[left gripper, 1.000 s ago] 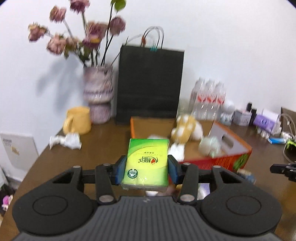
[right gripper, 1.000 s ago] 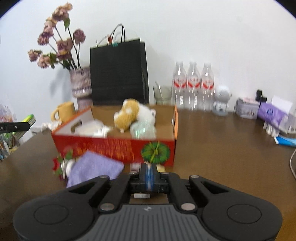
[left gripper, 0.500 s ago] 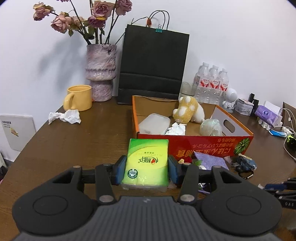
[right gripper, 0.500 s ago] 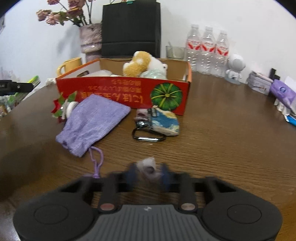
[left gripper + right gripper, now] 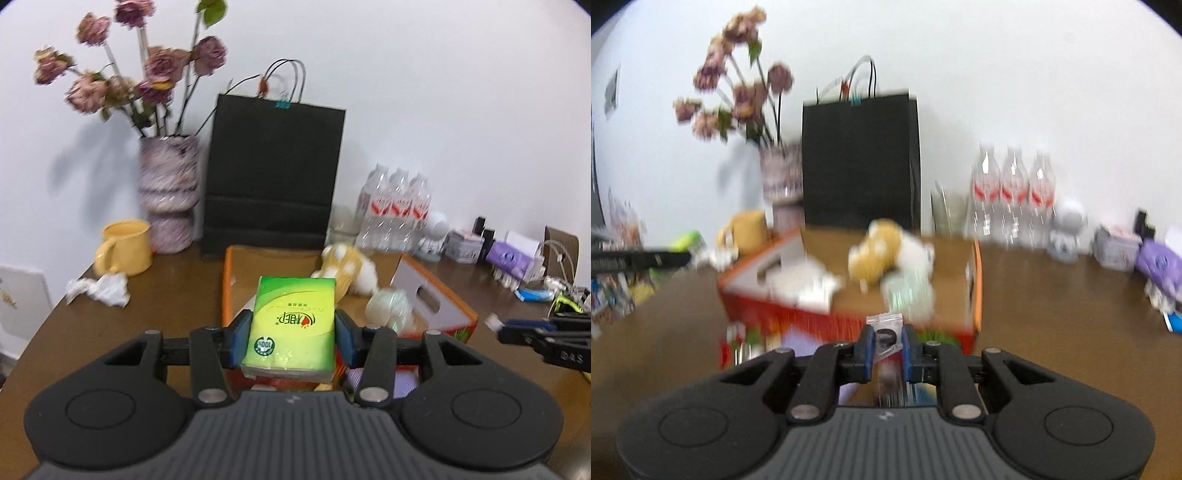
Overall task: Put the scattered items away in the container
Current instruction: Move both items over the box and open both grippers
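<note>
My left gripper is shut on a green tissue pack, held in front of the orange cardboard box. The box holds a yellow-and-white plush toy, a pale green bundle and, in the right wrist view, white items. My right gripper is shut on a small clear plastic bag with a dark ring inside, just before the box's red front wall. The right gripper's tip also shows at the right of the left wrist view. A purple pouch lies under the left gripper.
A black paper bag, a vase of dried roses, a yellow mug and crumpled tissue stand behind and left of the box. Water bottles, a small white figure and toiletries line the back right.
Both grippers rose and came forward to the box. The right one lifted the small bag off the table; the pouch and carabiner have dropped below its view.
</note>
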